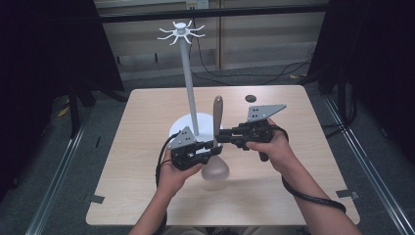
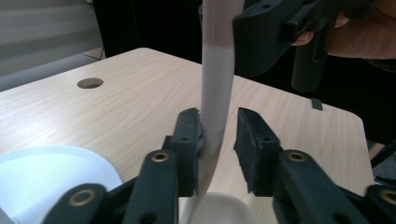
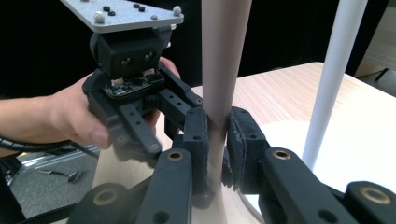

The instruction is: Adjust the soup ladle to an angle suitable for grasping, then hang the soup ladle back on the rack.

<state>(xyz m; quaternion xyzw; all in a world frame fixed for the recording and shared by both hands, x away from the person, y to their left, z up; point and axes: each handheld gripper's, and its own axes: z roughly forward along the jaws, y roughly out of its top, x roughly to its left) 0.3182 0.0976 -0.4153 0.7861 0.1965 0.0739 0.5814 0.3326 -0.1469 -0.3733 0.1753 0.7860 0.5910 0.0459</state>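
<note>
A grey ladle stands upright with its bowl (image 1: 215,169) low over the table and its brown handle end (image 1: 218,105) pointing up. My right gripper (image 1: 219,137) is shut on the grey handle (image 3: 224,56), with both pads pressed against it in the right gripper view (image 3: 217,144). Just below, my left gripper (image 1: 214,151) brackets the same handle (image 2: 215,93). In the left gripper view (image 2: 219,149) one pad touches the handle and the other stands off with a gap, so it is open.
A white hook stand rises behind the ladle, with its pole (image 1: 188,78), a ring of hooks (image 1: 181,32) on top and a round base (image 1: 183,122) on the wooden table (image 1: 147,196). A dark hole (image 1: 251,98) marks the table's far side.
</note>
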